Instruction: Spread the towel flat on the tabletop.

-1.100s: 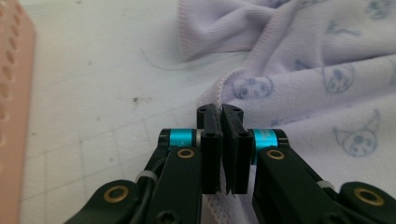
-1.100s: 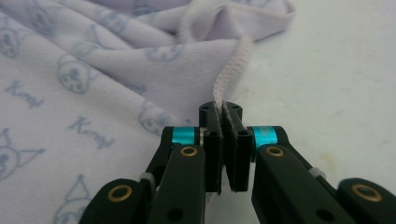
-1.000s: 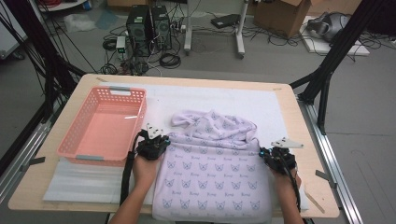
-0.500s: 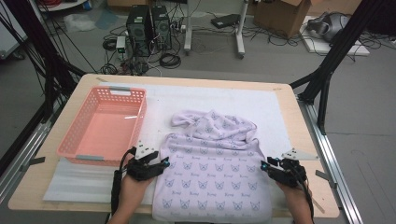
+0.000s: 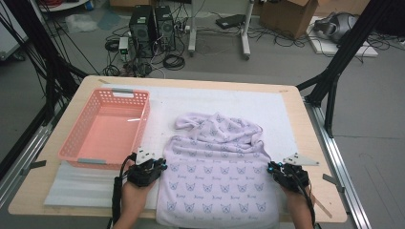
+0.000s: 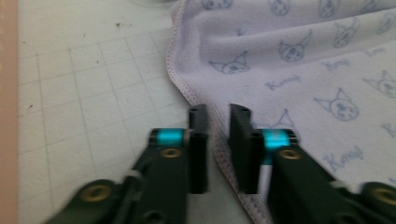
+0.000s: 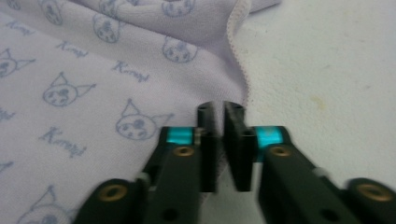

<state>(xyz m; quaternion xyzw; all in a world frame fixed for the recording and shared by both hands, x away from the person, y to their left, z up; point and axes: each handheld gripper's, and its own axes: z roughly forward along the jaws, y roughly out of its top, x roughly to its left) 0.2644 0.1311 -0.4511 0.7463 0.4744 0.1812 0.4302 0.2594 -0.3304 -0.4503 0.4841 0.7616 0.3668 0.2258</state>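
Left claw (image 6: 217, 114) and right claw (image 7: 222, 111), jaws just narrowing, straddle the towel's (image 5: 219, 176) side hems unclenched; we have its long axis running away from us.

Soft matt cloth towel (image 5: 217, 176) — glossy plastic basket (image 5: 106, 129) — on a wooden table (image 5: 305, 133).

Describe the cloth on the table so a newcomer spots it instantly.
On the light wooden table lies a white gridded mat. To the right of the pink plastic basket, on that mat, is the pale lilac cloth. It alone is soft and printed with small blue cat-like faces, its far end bunched up.
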